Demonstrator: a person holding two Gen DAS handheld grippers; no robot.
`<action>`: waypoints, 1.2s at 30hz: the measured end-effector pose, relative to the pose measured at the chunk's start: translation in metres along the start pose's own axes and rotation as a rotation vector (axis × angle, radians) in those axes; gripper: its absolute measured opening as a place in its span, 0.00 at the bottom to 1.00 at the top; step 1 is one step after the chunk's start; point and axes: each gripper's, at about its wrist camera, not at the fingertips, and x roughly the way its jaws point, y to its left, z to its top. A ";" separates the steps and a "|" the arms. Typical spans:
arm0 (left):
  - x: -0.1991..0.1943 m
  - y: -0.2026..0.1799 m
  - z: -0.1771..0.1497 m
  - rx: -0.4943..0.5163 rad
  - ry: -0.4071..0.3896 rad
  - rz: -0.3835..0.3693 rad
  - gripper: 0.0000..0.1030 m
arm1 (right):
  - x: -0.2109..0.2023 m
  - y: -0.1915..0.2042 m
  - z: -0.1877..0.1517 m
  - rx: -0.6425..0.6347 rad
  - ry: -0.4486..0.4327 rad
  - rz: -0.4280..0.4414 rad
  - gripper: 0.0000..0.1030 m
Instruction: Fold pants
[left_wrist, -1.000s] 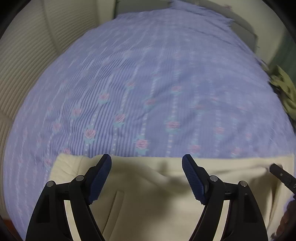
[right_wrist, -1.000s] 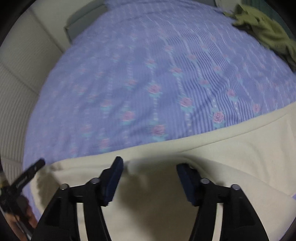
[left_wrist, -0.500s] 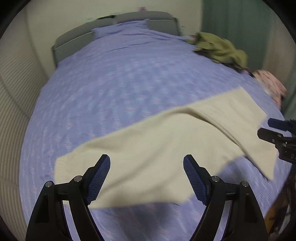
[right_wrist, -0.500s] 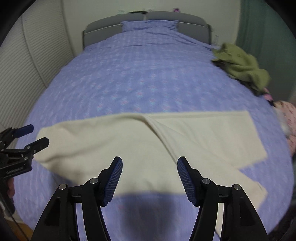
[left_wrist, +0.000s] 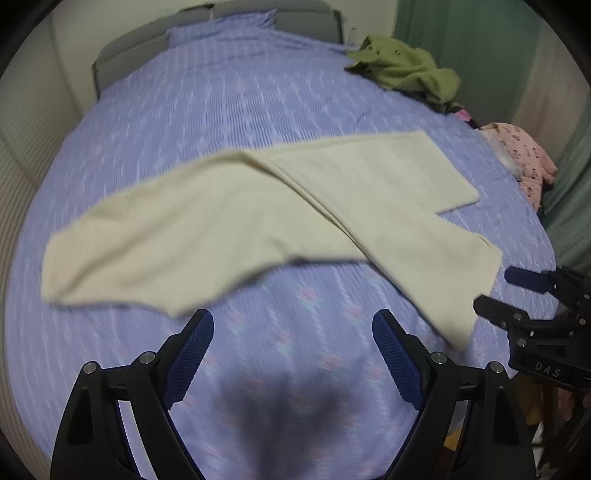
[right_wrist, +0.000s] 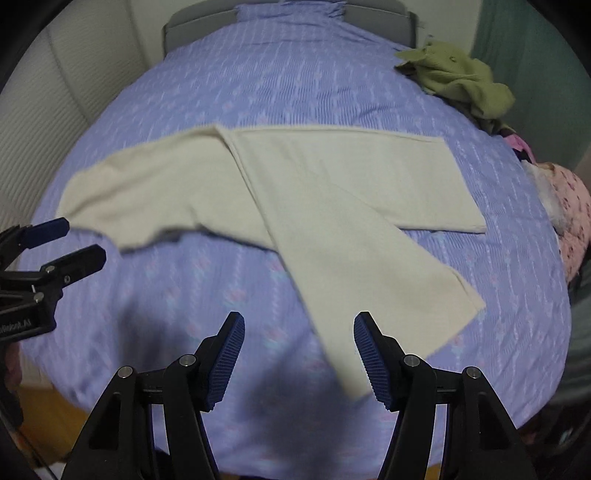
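Note:
Cream pants (left_wrist: 236, 221) lie spread flat on the purple flowered bedspread (left_wrist: 258, 92), waist to the left and the two legs splayed apart to the right; they also show in the right wrist view (right_wrist: 332, 206). My left gripper (left_wrist: 293, 356) is open and empty, held above bare bedspread near the bed's front edge, short of the pants. My right gripper (right_wrist: 299, 354) is open and empty, just short of the nearer leg's hem. Each gripper shows at the edge of the other's view: the right one (left_wrist: 517, 295) and the left one (right_wrist: 62, 243).
A green garment (right_wrist: 461, 81) lies heaped at the bed's far right corner. A pink patterned cloth (right_wrist: 569, 206) lies at the right edge. A grey headboard (right_wrist: 199, 22) stands at the far end, a ribbed white wall (right_wrist: 44, 110) on the left, a green curtain (left_wrist: 480, 44) on the right.
Both grippers have pulled back and up from the pants' waist toward the bed's front edge. The pants, close under the fingers a second ago, now lie released and flat.

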 end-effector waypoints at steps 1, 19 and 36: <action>0.005 -0.009 -0.005 -0.013 0.016 0.015 0.86 | 0.004 -0.009 -0.005 -0.017 0.001 0.008 0.61; 0.077 -0.061 -0.034 -0.184 0.233 0.133 0.86 | 0.137 -0.034 -0.068 -0.235 0.304 0.020 0.52; 0.067 -0.096 0.126 0.317 -0.165 0.070 0.90 | 0.021 -0.159 0.110 -0.010 -0.149 -0.117 0.07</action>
